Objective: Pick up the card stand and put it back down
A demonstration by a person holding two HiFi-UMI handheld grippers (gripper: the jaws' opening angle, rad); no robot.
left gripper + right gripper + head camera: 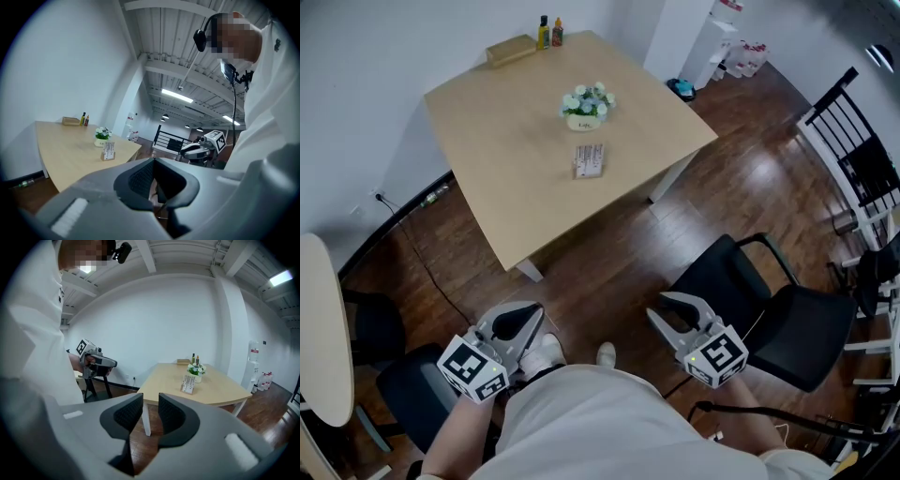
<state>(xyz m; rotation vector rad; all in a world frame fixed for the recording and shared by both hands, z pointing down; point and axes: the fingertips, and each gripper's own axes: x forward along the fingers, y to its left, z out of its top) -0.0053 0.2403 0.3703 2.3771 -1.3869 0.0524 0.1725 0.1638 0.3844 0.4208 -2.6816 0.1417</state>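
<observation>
Dark plank floor (pixel 609 272) lies between the person and the bench (pixel 487 150). Left gripper (pixel 525 314) is off the bench, jaws closed, empty. The bench top is pale wood, square. A brown box (pixel 510 49) and two small bottles (pixel 549 33) sit at its far edge. The card stand (pixel 589 160), white cards on a wooden base, stands mid-bench, near a white flower pot (pixel 587 105). Right gripper (pixel 673 307) has jaws slightly apart, empty. A black chair (pixel 769 309) is beside it.

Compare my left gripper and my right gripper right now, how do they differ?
The left gripper has its jaws together; the right gripper has its jaws apart. In the head view the left gripper hangs over wood floor, the right gripper next to the black chair. Both are empty and short of the table.
</observation>
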